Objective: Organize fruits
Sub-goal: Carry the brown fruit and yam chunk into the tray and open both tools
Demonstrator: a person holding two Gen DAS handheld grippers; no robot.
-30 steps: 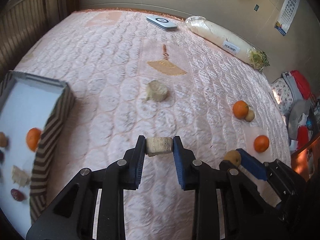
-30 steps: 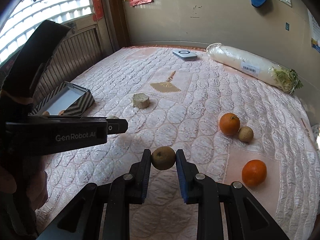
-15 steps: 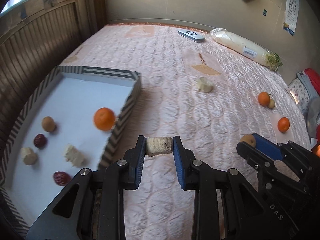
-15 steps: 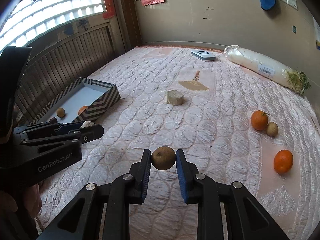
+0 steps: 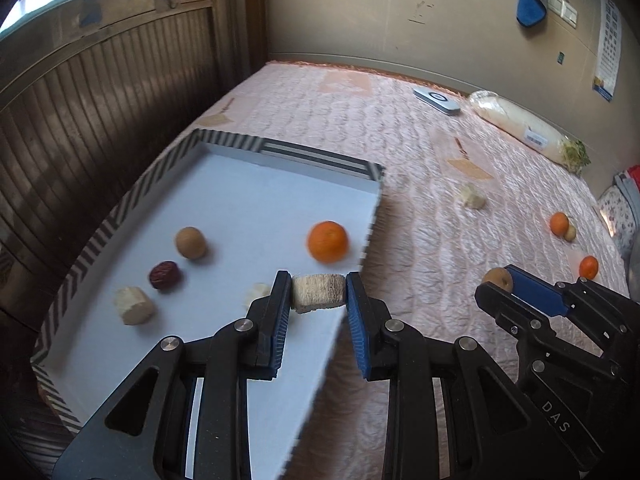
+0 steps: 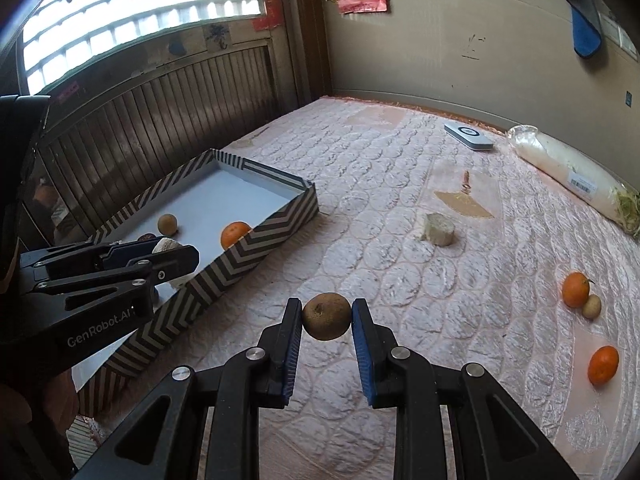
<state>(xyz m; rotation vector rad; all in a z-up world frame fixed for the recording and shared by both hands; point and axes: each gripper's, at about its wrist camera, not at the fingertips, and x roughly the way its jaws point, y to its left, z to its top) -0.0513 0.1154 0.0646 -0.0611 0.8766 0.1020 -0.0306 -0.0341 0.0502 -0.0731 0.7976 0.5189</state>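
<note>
My left gripper is shut on a pale fibrous chunk and holds it above the near right edge of the striped tray. The tray holds an orange, a brown round fruit, a dark red fruit and a pale chunk. My right gripper is shut on a brown round fruit above the bed, right of the tray. On the bed lie another pale chunk, two oranges and a small brown fruit.
A pink quilted bed carries everything. A wrapped white radish and a white flat device lie at the far side. A dark slatted wall runs along the left. The left gripper shows in the right wrist view.
My left gripper has swung left with the pale chunk, from over the bed to over the tray's edge. My right gripper has followed leftward with the brown fruit.
</note>
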